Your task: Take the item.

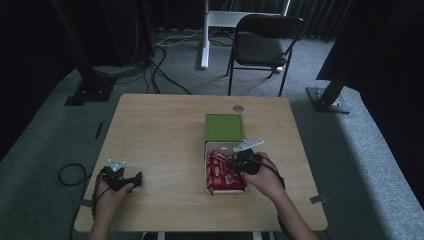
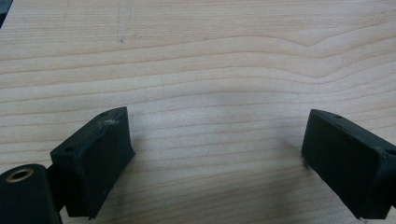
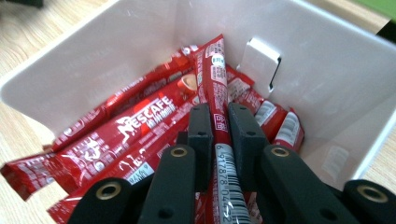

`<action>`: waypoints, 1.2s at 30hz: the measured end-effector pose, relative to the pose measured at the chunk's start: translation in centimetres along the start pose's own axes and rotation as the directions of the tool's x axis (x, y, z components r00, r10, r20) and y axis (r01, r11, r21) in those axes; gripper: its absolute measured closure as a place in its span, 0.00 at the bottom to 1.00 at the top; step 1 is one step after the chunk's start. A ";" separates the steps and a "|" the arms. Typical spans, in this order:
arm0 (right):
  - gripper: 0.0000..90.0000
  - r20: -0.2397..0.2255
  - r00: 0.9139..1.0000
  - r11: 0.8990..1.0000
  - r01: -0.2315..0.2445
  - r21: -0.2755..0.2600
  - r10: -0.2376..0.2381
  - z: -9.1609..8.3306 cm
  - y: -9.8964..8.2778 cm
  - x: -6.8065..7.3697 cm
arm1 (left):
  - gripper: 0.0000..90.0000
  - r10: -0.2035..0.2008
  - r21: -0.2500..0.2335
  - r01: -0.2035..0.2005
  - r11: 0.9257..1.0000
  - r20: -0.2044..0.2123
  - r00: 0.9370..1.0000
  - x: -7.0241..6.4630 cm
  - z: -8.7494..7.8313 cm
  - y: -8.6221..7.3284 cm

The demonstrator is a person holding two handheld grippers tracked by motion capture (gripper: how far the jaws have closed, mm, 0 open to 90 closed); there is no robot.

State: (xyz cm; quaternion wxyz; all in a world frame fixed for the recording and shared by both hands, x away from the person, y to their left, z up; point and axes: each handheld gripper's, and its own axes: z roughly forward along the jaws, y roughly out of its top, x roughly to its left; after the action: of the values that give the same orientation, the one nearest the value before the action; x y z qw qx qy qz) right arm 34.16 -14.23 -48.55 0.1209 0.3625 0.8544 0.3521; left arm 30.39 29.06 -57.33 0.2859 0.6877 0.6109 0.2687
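Grip is made: your right tool [image 3: 219, 128] pinches one Nescafé stick [image 3: 217, 88] in the white box [image 3: 327, 70]; lifting it out remains, left tool [image 2: 217, 158] gaping idle.

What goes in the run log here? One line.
right tongs: shut on coffee stick | in white box | left tongs: open, over table

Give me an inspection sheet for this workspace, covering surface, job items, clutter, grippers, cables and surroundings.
Surface: light wooden table.
Job's things: white box with red coffee sticks; one coffee stick between the right gripper's jaws.
Clutter: green lid lying behind the box.
Grippers: right gripper shut on the stick over the box; left gripper open above bare wood.
Cables: black cables on the floor beyond the table; a loop at its left.
Surroundings: grey carpet, black chair, dark stands.
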 end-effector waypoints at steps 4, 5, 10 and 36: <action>0.89 -0.021 0.999 1.000 -0.025 -0.018 0.024 -0.5 0.0 -0.2 | 0.10 0.000 0.000 0.000 1.000 0.000 1.000 0.0 0.0 0.0; 0.90 -0.021 0.999 0.999 -0.028 -0.023 0.027 -0.6 0.0 -0.2 | 0.10 0.000 0.000 0.000 1.000 0.000 1.000 0.0 0.0 0.0; 0.90 -0.041 0.998 0.997 -0.047 -0.054 0.045 -1.5 0.0 -0.3 | 0.10 0.000 0.000 0.000 1.000 0.000 1.000 0.0 0.0 0.0; 0.90 -0.097 0.993 0.967 -0.094 -0.238 0.073 -5.2 0.8 -0.9 | 0.10 -0.001 -0.001 0.001 1.000 0.000 1.000 0.0 0.0 0.0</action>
State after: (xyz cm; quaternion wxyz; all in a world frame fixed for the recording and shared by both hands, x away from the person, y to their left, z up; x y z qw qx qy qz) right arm 32.80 -17.13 -44.33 0.1117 0.3650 0.7935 0.4739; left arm 30.39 29.05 -57.34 0.2863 0.6873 0.6111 0.2687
